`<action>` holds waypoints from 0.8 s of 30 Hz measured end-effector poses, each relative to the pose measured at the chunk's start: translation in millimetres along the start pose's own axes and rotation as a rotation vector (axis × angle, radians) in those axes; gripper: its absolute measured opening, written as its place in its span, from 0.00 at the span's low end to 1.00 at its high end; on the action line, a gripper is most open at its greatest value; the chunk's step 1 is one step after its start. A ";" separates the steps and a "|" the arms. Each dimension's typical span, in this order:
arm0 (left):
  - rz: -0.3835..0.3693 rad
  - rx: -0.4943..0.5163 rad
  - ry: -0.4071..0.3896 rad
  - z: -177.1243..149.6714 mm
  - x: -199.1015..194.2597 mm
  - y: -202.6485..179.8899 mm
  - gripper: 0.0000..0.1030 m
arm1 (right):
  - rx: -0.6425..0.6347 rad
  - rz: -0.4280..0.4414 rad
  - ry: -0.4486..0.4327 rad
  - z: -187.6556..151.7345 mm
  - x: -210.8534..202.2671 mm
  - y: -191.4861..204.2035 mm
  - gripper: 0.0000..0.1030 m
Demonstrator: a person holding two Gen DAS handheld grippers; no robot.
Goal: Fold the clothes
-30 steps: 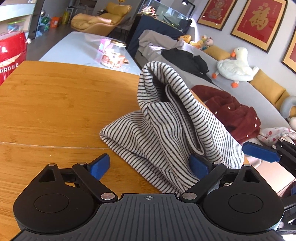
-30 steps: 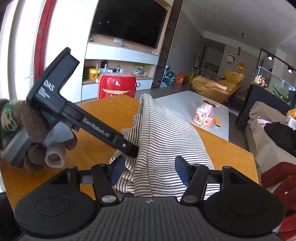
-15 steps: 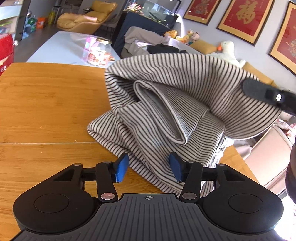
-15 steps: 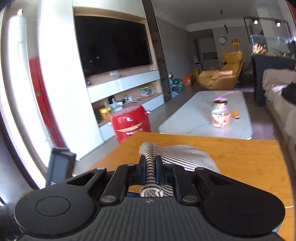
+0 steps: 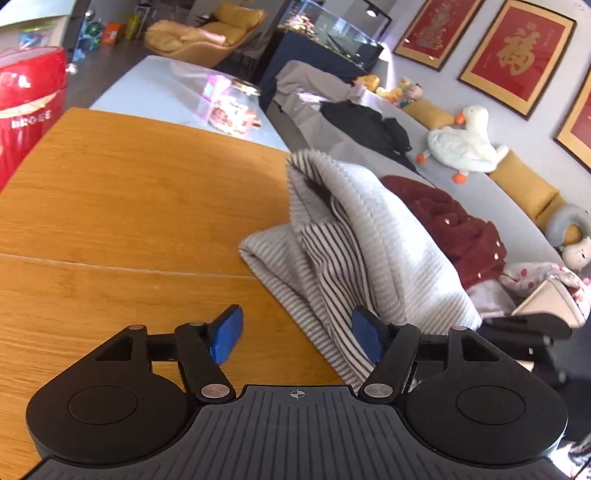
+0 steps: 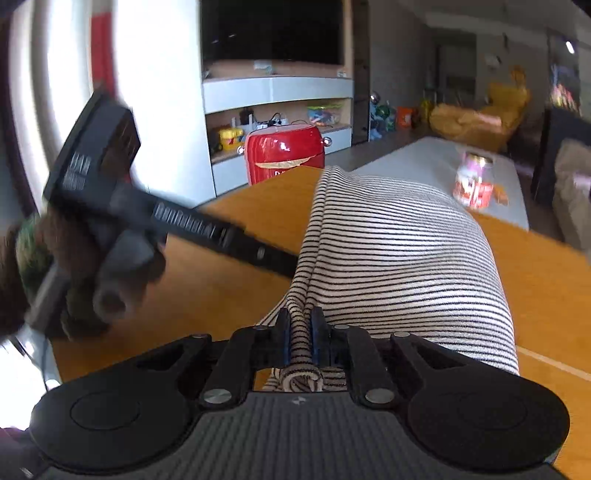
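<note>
Comparing the two wrist views, we find the sofa (image 5: 480, 192) with its plush duck (image 5: 461, 147) and framed red pictures (image 5: 517, 55) only in the left view, and the television (image 6: 273, 29) and shelving (image 6: 277, 92) only in the right. Both show the striped garment (image 5: 354, 251) heaped at the edge of the wooden table (image 5: 129, 206). In the right view we see a gloved hand (image 6: 74, 266) gripping the other tool's handle, which slants down toward the cloth. We note the left gripper (image 5: 297, 334) with jaws apart, having just been opening: one blue pad sits against the fabric, the other over bare wood. The right gripper (image 6: 299, 339) is clenched on a bunched fold of the garment, lifting it.
</note>
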State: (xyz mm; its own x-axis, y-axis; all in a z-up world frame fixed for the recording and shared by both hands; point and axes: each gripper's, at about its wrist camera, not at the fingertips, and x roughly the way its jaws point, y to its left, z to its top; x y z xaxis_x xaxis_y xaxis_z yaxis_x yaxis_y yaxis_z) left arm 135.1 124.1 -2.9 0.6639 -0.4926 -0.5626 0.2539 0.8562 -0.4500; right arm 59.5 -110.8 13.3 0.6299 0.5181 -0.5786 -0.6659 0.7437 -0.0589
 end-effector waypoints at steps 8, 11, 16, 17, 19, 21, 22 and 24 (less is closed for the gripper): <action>-0.125 0.108 -0.183 42.4 -38.1 -48.1 0.73 | -0.378 -0.119 -0.020 -12.8 10.2 76.2 0.25; -0.167 0.155 -0.133 47.4 -7.9 -65.4 0.77 | -0.351 -0.108 -0.019 -9.3 8.6 71.6 0.25; -0.072 0.221 -0.034 35.1 43.3 -69.7 0.70 | -0.213 -0.003 -0.032 3.6 -12.8 39.0 0.28; -0.063 0.247 -0.042 30.4 41.5 -70.7 0.70 | -0.164 0.028 -0.034 7.7 -19.5 28.5 0.32; -0.042 0.287 -0.047 23.3 38.0 -75.3 0.71 | -0.054 0.060 -0.057 16.4 -34.4 3.1 0.73; -0.036 0.306 -0.050 18.5 35.8 -76.3 0.71 | 0.077 0.075 -0.095 25.4 -47.5 -26.9 0.91; -0.037 0.313 -0.052 16.2 35.0 -76.0 0.71 | 0.143 0.083 -0.114 29.7 -53.7 -41.9 1.00; -0.054 0.301 -0.058 13.6 32.8 -71.4 0.71 | 0.296 0.101 -0.151 34.3 -60.5 -72.5 1.00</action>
State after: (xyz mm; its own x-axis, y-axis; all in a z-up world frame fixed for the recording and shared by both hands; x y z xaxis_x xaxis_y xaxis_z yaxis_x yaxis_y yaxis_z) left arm 148.3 49.0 20.2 0.6808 -0.5360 -0.4992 0.4810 0.8412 -0.2472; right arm 83.4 -181.5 80.5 0.6333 0.6356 -0.4415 -0.5972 0.7642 0.2435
